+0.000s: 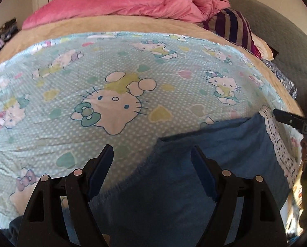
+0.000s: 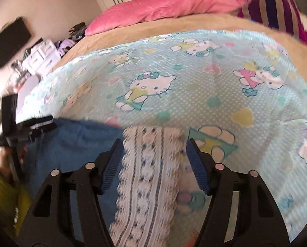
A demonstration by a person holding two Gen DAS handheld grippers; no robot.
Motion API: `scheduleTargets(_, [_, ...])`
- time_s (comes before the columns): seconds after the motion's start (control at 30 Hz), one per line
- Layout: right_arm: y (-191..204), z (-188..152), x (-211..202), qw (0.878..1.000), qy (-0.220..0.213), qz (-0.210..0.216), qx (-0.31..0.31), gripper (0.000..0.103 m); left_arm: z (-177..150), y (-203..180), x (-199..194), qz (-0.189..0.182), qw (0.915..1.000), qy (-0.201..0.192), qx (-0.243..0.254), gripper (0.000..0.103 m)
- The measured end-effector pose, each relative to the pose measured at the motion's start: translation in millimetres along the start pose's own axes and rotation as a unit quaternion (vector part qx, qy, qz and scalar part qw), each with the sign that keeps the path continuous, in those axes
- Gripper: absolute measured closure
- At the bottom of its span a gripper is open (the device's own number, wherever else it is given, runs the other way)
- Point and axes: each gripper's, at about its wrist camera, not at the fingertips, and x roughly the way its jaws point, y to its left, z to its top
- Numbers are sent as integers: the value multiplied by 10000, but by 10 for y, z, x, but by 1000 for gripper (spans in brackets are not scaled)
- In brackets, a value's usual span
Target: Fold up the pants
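The blue pants (image 1: 225, 156) lie on the cartoon-cat sheet (image 1: 112, 78) at the bed's near edge, with a white lace band (image 1: 277, 142) along their right side. My left gripper (image 1: 152, 154) is open, jaws wide, over the pants' left edge. In the right wrist view my right gripper (image 2: 154, 150) is open over the lace band (image 2: 151, 175), with blue fabric (image 2: 75, 144) to its left. The left gripper also shows there (image 2: 44, 126), and the right gripper's tip shows in the left wrist view (image 1: 277, 113).
A pink duvet (image 1: 116, 6) and a striped pillow (image 1: 233, 26) lie at the far end of the bed. A tan blanket (image 1: 112, 25) borders the sheet. White drawers (image 2: 40, 55) and clutter stand left of the bed.
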Motion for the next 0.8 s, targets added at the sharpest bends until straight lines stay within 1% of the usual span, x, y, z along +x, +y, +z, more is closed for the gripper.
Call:
scheduleTargets(0.13, [-101, 17, 254, 9995, 260, 173, 87, 48, 58, 66, 187, -241, 9995, 135, -176, 26])
scheduleTargets(0.17, [-104, 1, 284, 9993, 282, 232, 74, 55, 64, 63, 242, -318, 9991, 168, -204, 29])
scheduleTargets(0.2, [-97, -22, 306, 9991, 292, 289, 62, 58, 61, 54, 257, -307, 9992, 177, -195, 32])
scheduleTargets(0.23, [-93, -41, 311, 9991, 279, 318, 48, 62, 60, 29, 272, -284, 9994, 162, -147, 42])
scheduleTargets(0.27, [-95, -57, 313, 9987, 256, 439, 54, 72, 54, -2, 279, -293, 9994, 151, -88, 59])
scheduleTargets(0.3, [-91, -76, 307, 9979, 241, 598, 58, 77, 42, -45, 278, -391, 9991, 143, -49, 71])
scheduleTargets(0.33, [-79, -87, 291, 9976, 210, 657, 17, 83, 28, -76, 272, -511, 9986, 154, -40, 93])
scheduleTargets(0.37, [-52, -106, 263, 9977, 136, 663, -80, 85, 13, -107, 264, -571, 9982, 164, -30, 96])
scheduleTargets(0.47, [-45, -94, 159, 9973, -96, 717, -107, 88, 7, -202, 175, -385, 9991, 33, 158, 98])
scheduleTargets(0.53, [-48, -39, 55, 9968, -300, 727, -130, 88, 58, -200, 87, -361, 9992, -154, 118, 99])
scheduleTargets(0.6, [-43, 39, 12, 9965, -407, 709, -170, 88, 134, -190, 24, -376, 9989, -265, 67, 99])
scheduleTargets(0.63, [-38, 75, 9, 9965, -438, 681, -194, 88, 172, -200, 8, -389, 9988, -285, 78, 99])
scheduleTargets(0.7, [-31, 182, 18, 9967, -489, 591, -280, 88, 244, -231, 9, -290, 9989, -350, 141, 99])
scheduleTargets(0.8, [-43, 316, 154, 9978, -414, 370, -363, 88, 321, -248, 104, -124, 9991, -361, 171, 99])
